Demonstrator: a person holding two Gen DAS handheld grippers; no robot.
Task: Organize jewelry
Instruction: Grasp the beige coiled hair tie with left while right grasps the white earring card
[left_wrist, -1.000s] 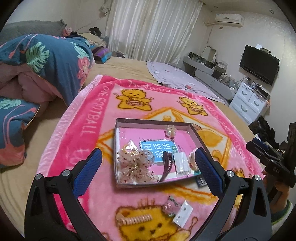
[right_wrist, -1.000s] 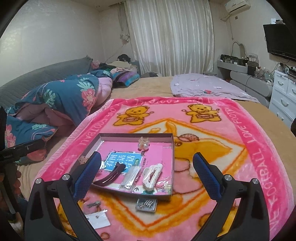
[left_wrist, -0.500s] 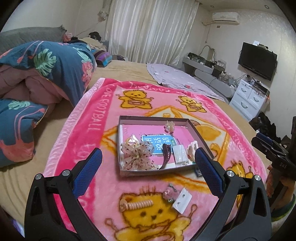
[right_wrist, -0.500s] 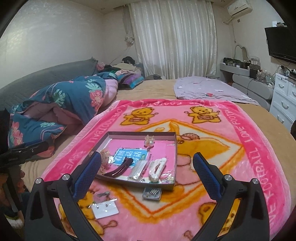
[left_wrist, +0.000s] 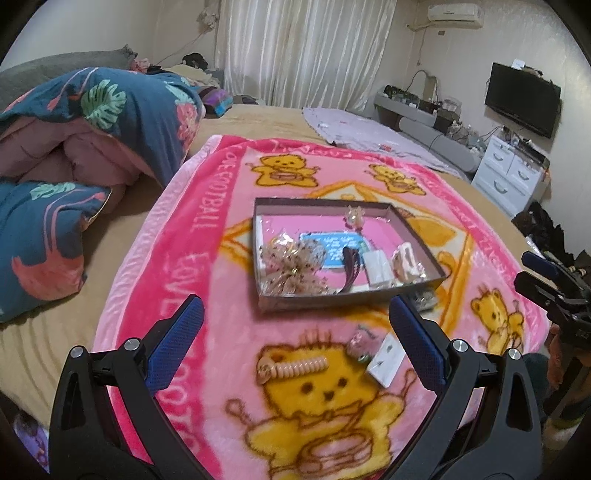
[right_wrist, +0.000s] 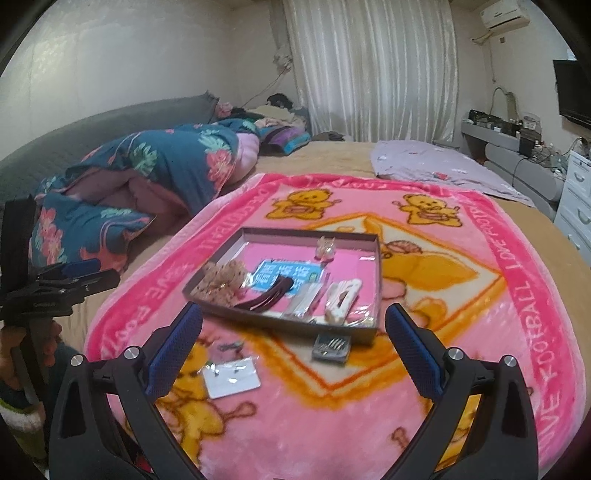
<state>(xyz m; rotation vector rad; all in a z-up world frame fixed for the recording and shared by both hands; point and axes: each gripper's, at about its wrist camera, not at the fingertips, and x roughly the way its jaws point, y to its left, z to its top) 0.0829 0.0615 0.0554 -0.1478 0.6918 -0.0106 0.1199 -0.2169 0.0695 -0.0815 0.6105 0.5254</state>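
Both claws, left (left_wrist: 295, 347) and right (right_wrist: 293, 345), hang spread, empty. The coil (left_wrist: 293, 366) looks light, springy; pinch its middle.

a pink bear blanket (left_wrist: 229, 295) covers the bed, a floral quilt (left_wrist: 92, 122) heaped beside it, white curtains (right_wrist: 373, 70) behind.

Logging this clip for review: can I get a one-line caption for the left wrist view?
Open left gripper above a pink bear blanket, facing a tray of hair accessories, with a spiral hair tie lying loose.
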